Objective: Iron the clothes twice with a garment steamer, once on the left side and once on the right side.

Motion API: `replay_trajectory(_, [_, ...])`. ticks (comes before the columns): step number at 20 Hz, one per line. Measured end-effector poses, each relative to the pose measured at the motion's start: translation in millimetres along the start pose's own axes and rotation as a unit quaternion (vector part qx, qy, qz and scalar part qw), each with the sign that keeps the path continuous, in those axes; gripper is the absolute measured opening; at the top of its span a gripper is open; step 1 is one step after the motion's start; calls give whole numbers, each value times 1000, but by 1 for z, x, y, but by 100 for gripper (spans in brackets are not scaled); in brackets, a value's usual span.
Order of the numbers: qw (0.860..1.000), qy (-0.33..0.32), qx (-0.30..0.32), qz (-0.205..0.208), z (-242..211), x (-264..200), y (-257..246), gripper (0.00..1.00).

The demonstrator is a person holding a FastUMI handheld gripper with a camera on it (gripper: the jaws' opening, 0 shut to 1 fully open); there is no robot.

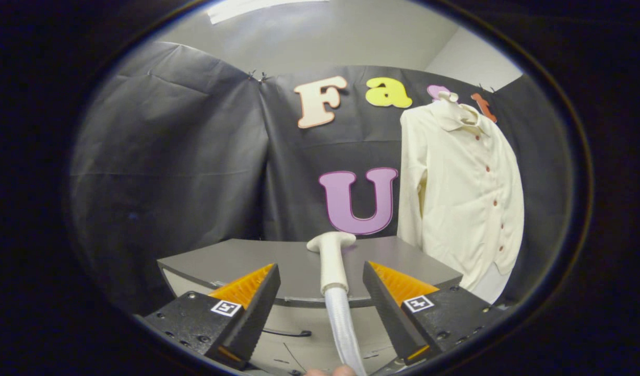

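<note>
A white garment steamer head [332, 258] with its handle lies on the grey table [257, 261], its ribbed white hose [345, 329] running back between my fingers. My gripper [320, 274] stands open, one finger on each side of the handle, neither touching it. A cream button-up shirt [463, 198] hangs against the black cloth wall, beyond the table and off to the right of the fingers.
The grey table has a rounded front edge [221, 284] just ahead of the fingers. A thin black cable [286, 332] lies below that edge. A fingertip of a person [330, 371] shows by the hose at the very bottom.
</note>
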State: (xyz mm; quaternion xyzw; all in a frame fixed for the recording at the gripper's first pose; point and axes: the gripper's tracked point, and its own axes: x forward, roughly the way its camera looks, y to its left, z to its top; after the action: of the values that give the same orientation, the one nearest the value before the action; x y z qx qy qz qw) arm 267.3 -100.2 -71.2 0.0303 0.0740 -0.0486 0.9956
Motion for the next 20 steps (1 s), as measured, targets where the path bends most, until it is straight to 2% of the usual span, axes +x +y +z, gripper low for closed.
replay_trajectory(3, [999, 31, -28, -7, -5, 25, 1, 97])
replay_trajectory(6, [998, 60, -31, -16, -12, 48, -4, 97])
replay_trajectory(12, [992, 122, 12, -33, -29, 80, -15, 94])
replay_trajectory(15, [988, 145, 20, -45, -39, 89, -20, 82])
replay_trajectory(20, [985, 160, 23, -56, -45, 91, -23, 53])
